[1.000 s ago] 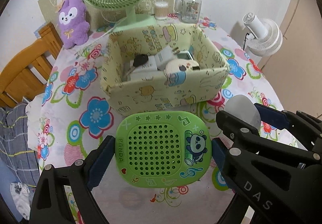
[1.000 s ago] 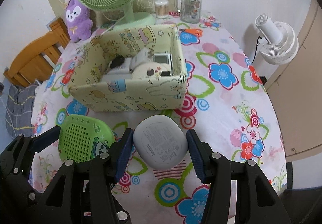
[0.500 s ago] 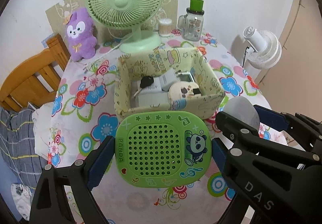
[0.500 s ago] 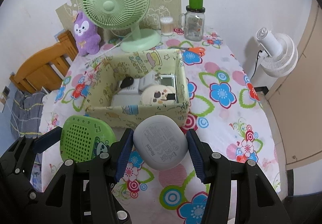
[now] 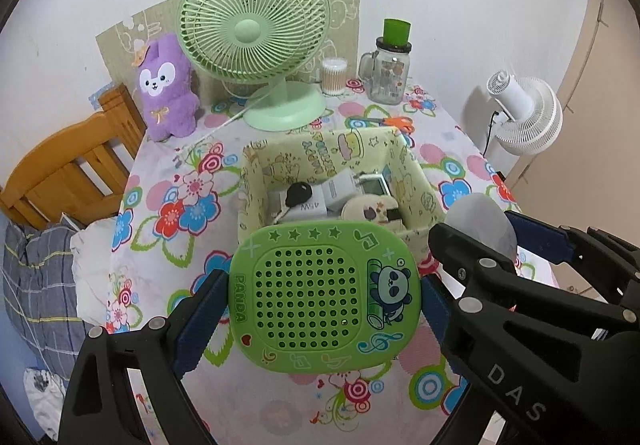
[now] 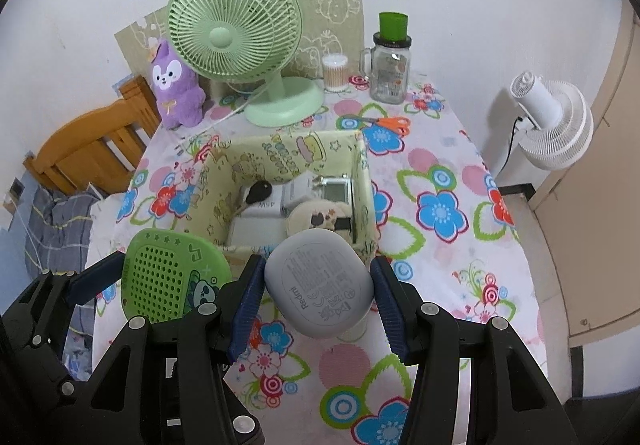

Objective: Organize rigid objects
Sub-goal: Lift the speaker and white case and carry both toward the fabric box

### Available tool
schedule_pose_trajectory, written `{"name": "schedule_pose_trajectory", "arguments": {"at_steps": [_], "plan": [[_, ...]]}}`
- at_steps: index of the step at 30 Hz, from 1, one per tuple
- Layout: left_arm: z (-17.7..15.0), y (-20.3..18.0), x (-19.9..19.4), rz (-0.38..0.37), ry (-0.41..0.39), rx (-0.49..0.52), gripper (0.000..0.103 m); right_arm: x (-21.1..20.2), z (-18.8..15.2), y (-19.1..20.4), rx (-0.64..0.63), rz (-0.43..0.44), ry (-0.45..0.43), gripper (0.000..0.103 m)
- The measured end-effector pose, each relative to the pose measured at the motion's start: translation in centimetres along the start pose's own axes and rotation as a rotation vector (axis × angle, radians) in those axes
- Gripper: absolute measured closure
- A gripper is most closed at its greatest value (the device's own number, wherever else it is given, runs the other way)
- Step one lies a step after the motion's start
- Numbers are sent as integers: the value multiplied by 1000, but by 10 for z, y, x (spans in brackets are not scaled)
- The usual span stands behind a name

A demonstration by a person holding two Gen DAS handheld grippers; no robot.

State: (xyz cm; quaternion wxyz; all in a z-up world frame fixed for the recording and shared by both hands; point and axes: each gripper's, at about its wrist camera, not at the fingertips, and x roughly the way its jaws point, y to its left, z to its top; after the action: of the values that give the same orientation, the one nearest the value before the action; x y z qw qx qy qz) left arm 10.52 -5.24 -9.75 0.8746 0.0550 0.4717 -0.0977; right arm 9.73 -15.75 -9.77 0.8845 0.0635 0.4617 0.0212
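Gripping a green panda case (image 5: 324, 295) and grey earbud case (image 6: 320, 287) low in frame, left gripper (image 5: 324, 301) and right gripper (image 6: 318, 289) risk colliding or dropping them short of the fabric box (image 6: 366, 181), centre frame.

Between the left gripper's (image 5: 324, 299) matt black plastic arms and ribbed blue rubbery pads sits a green panda case (image 5: 324, 295) of smooth, softly shiny plastic pierced with small holes, while the right gripper (image 6: 318, 291) has the same finish around a grey earbud case (image 6: 320, 283) of matt, smooth plastic with printed lettering. Just beyond both tools the storage box (image 6: 362, 181) looks like printed cloth with limp, creased walls, standing on a flower-print tablecloth (image 6: 440, 213) of thin, slightly wrinkled fabric. Farther off are a glossy green plastic fan (image 5: 256, 33), a fuzzy purple plush toy (image 5: 166, 89), a clear glass jar (image 6: 390, 71) and a varnished wooden chair (image 5: 68, 173).
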Motion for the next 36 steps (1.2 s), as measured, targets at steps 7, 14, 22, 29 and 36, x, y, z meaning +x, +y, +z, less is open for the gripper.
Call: {"name": "schedule_pose_trajectory", "arguments": {"at_steps": [7, 14, 22, 29, 36], "plan": [[14, 1, 2, 6, -18, -2, 8, 4, 17, -1, -13, 6, -11, 46], [25, 7, 10, 14, -16, -23, 8, 16, 31, 2, -33, 15, -3, 46], [39, 13, 25, 22, -7, -54, 8, 33, 48, 4, -57, 27, 16, 46], [52, 17, 38, 32, -4, -86, 8, 49, 64, 2, -75, 37, 26, 46], [63, 18, 55, 35, 3, -106, 8, 68, 79, -1, -107, 42, 40, 46]]}}
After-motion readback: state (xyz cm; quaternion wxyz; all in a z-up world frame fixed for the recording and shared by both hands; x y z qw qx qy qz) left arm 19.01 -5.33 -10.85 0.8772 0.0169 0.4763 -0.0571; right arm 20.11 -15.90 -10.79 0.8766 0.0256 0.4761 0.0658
